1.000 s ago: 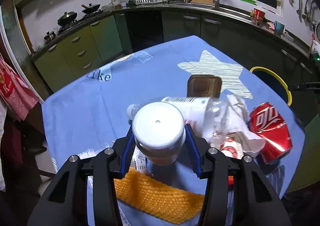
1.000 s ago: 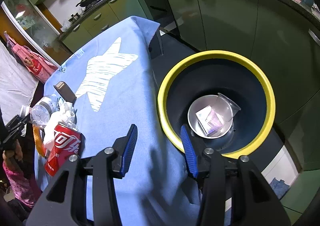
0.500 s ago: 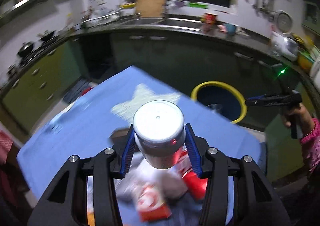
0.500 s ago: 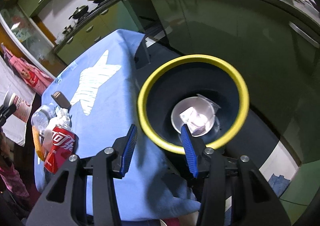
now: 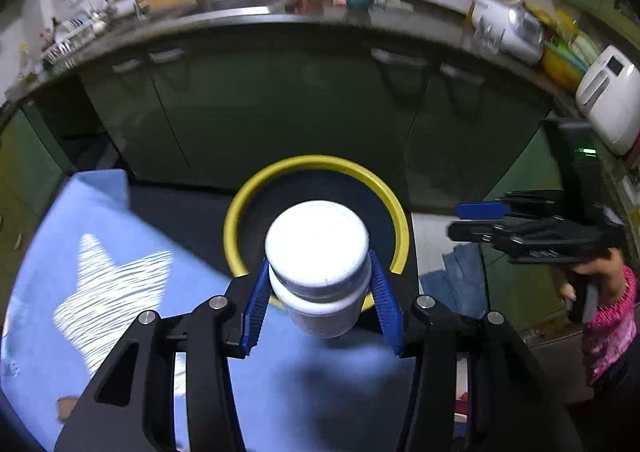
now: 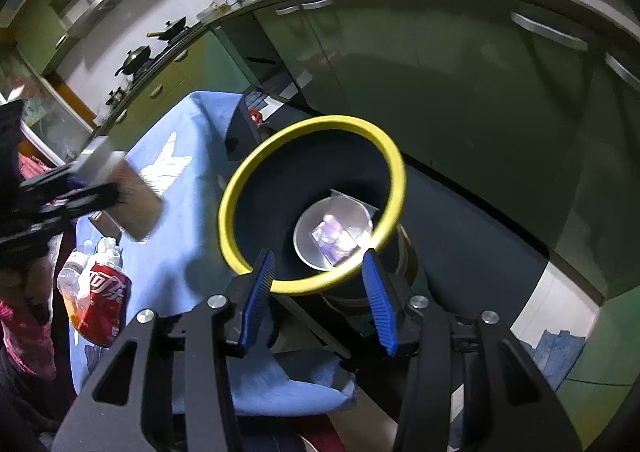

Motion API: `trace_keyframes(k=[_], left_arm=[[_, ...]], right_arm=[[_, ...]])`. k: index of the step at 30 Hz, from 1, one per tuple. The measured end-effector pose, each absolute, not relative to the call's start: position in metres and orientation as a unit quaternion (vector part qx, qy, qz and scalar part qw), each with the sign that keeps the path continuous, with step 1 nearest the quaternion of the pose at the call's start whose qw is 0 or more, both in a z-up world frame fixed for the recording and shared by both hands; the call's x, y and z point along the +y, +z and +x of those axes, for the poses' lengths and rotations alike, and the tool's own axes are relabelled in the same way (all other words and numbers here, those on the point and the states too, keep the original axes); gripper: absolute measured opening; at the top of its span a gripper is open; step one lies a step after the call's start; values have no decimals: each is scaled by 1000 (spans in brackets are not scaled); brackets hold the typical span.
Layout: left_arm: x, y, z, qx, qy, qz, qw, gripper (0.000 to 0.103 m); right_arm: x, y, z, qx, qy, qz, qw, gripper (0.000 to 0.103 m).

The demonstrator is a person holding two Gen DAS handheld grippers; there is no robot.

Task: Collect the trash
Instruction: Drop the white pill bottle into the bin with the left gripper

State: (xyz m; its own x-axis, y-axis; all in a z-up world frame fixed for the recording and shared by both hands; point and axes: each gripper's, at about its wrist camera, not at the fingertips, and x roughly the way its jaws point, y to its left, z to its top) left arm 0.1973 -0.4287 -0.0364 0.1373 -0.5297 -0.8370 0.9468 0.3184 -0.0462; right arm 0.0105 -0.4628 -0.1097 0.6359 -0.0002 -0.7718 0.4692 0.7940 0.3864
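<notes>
Carried off the blue-clothed surface (image 5: 120, 332) since a second ago: white-lidded jar (image 5: 318, 264), clamped between the blue pads of the left tool (image 5: 320, 304), now in front of the yellow-rimmed bin (image 5: 320, 164) just beyond the surface's edge instead of over the trash pile. Lid facing the camera, jar overlapping the bin's dark mouth. Off to the right of that tool, well apart: right tool (image 5: 480, 220) seen side-on, gripped by a hand (image 5: 584, 284) in a pink sleeve.

From the right wrist view, far left of the tool: jar (image 6: 120, 192) blurred in the left tool (image 6: 68, 192), above the surface (image 6: 180, 252). Below it, crushed red can (image 6: 104, 300) lying beside a clear bottle (image 6: 70, 276) and crumpled white paper. Right tool (image 6: 320, 292) with jaws apart and nothing between them, now closer over the bin (image 6: 248, 180) than before. Deep inside the bin, ahead of the tips: silver bowl (image 6: 308, 228) holding a purple wrapper (image 6: 334, 238).
</notes>
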Motion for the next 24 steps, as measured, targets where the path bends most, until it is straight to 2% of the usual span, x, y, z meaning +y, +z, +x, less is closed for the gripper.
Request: trace_keyframes(k=[4, 5, 6, 11, 17, 24], left_arm=[[-470, -64, 209, 419, -506, 269, 704, 48], [-474, -69, 213, 420, -502, 269, 706, 52], [-478, -72, 215, 421, -496, 270, 710, 60], [-473, -54, 220, 409, -497, 249, 723, 65], [-393, 7, 219, 348, -497, 198, 770, 83], [-248, 48, 245, 298, -393, 116, 862, 90]], right_arm=[[-471, -117, -1, 400, -142, 303, 853, 48], [-472, -118, -3, 400, -143, 305, 852, 49], [-474, -119, -5, 399, -145, 307, 852, 49], [-476, -119, -9, 398, -147, 308, 852, 49], [-463, -118, 4, 408, -136, 295, 854, 49], [-431, -106, 33, 426, -113, 260, 859, 49]])
